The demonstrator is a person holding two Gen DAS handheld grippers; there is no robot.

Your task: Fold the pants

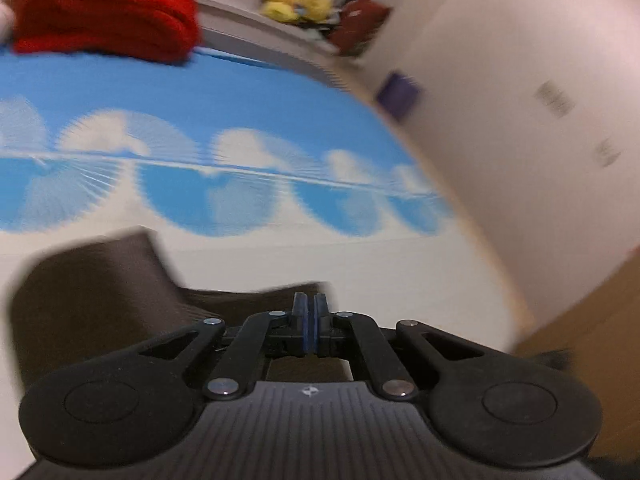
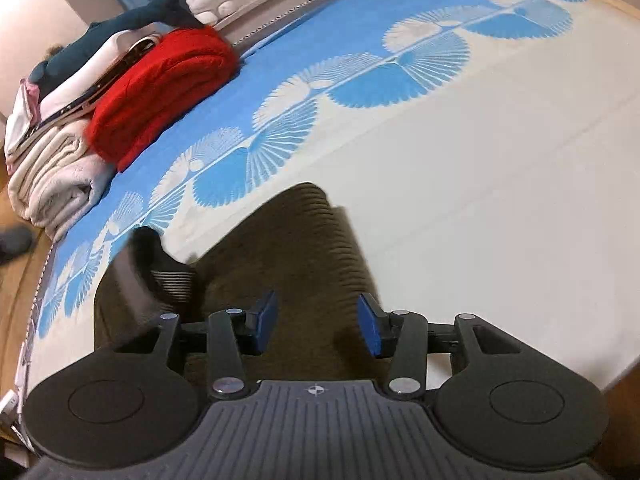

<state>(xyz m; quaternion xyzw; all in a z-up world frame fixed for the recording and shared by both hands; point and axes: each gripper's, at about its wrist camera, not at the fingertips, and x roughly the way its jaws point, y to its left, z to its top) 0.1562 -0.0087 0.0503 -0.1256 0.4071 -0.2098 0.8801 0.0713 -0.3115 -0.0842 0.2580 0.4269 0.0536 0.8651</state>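
Observation:
The brown ribbed pants [image 2: 288, 264] lie bunched on the blue-and-cream bed cover [image 2: 480, 160]; they also show in the left wrist view [image 1: 100, 292], blurred. My left gripper [image 1: 310, 316] is shut, its blue pads pressed together right at the pants' edge; whether cloth is pinched between them cannot be told. My right gripper [image 2: 318, 320] is open, its fingers spread just above the pants, holding nothing.
A folded red blanket [image 2: 160, 92] and a stack of pale folded blankets [image 2: 56, 184] with a plush shark [image 2: 120, 28] lie at the cover's far left. Yellow plush toys [image 1: 296, 0] sit on a ledge behind. A cream wall [image 1: 520, 120] is at right.

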